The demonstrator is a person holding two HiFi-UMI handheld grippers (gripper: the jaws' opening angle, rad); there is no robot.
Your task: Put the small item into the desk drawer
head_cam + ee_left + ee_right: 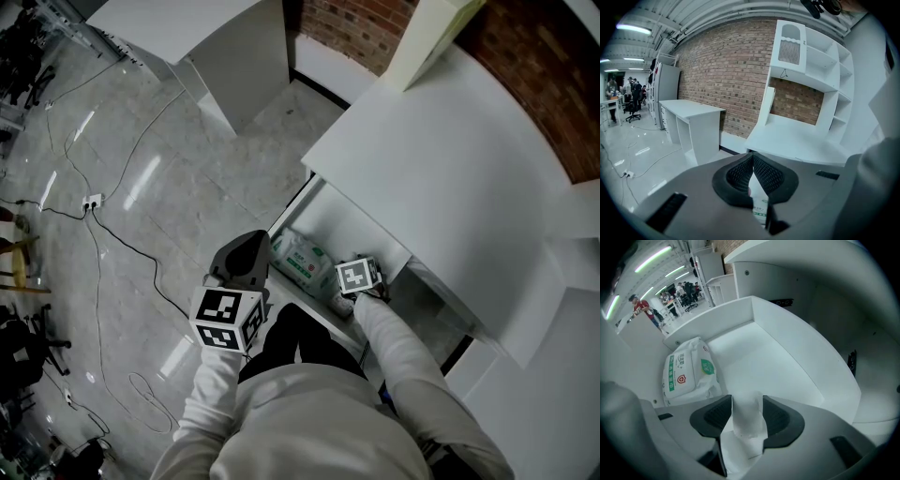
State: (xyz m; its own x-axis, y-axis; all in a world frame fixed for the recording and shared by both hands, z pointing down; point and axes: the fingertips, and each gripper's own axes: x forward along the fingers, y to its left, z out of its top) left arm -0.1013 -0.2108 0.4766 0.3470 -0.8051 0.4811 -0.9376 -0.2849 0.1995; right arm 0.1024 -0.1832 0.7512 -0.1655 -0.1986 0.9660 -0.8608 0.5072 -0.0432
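Observation:
The desk drawer (pixel 317 313) stands pulled out under the white desk top (pixel 441 159). My right gripper (pixel 747 414) reaches down into it, and only its marker cube (pixel 356 277) shows from above. A small white folded item (pixel 748 420) stands between the right jaws, which are spread wide and hold it loosely. A white and green wipes pack (pixel 688 372) lies at the drawer's left end (pixel 302 259). My left gripper (pixel 753 157) hovers over the drawer's left edge (pixel 251 244), its pads meeting at the tips with nothing between them.
The drawer's inner wall (pixel 787 329) and bare white floor (pixel 754 362) lie ahead of the right jaws. Cables (pixel 112 234) and a power strip (pixel 91 201) lie on the shiny floor. A second white desk (pixel 206 37) stands by the brick wall (pixel 356 28).

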